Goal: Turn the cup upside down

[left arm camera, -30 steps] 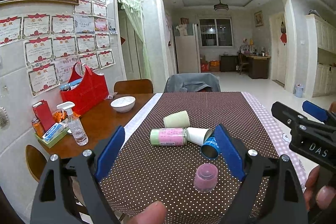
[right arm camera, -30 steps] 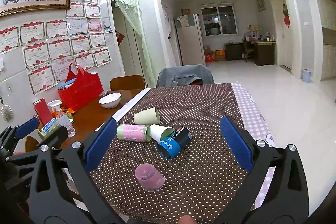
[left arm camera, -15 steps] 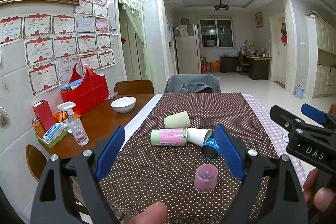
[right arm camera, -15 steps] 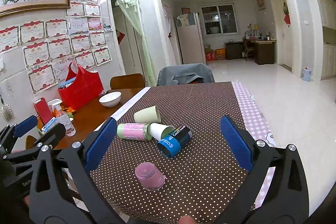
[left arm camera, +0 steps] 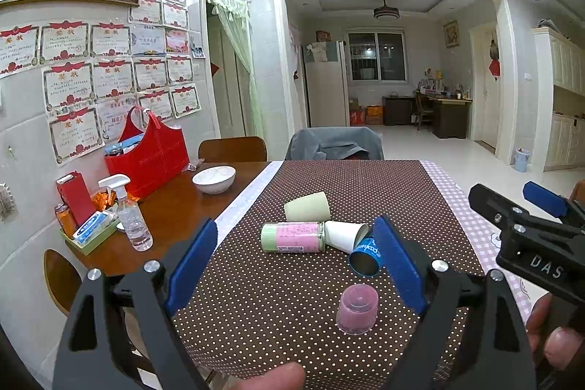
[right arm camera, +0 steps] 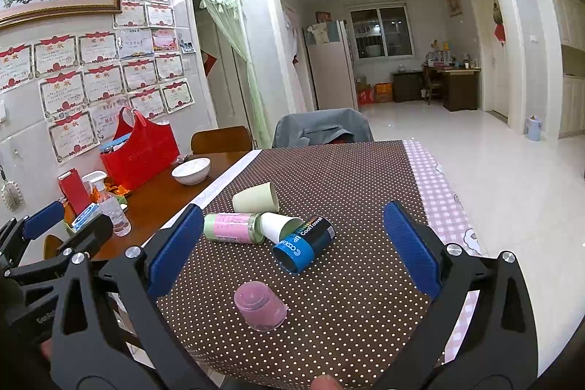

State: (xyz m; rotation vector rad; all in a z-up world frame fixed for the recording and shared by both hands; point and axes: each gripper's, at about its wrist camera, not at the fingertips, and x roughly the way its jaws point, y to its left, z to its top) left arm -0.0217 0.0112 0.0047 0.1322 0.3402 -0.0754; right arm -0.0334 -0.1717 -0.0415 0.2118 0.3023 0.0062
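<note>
A small pink cup (left arm camera: 357,307) stands upside down on the brown dotted tablecloth (left arm camera: 278,302) near the front edge; it also shows in the right wrist view (right arm camera: 260,306). My left gripper (left arm camera: 296,265) is open and empty, held above and just in front of the cup. My right gripper (right arm camera: 292,251) is open and empty, to the right of the left one, and shows at the right of the left wrist view (left arm camera: 526,218). Behind the pink cup lie a white paper cup (right arm camera: 278,225), a pale green cup (right arm camera: 256,198), a blue-black can (right arm camera: 305,243) and a pink-green can (right arm camera: 234,227), all on their sides.
On the bare wood at the left are a white bowl (left arm camera: 214,178), a spray bottle (left arm camera: 128,212), a red bag (left arm camera: 150,152) and a tray of small items (left arm camera: 91,233). A grey-covered chair (left arm camera: 334,143) stands at the table's far end.
Both grippers stay open and have barely shifted. The objects on the table have not moved.
</note>
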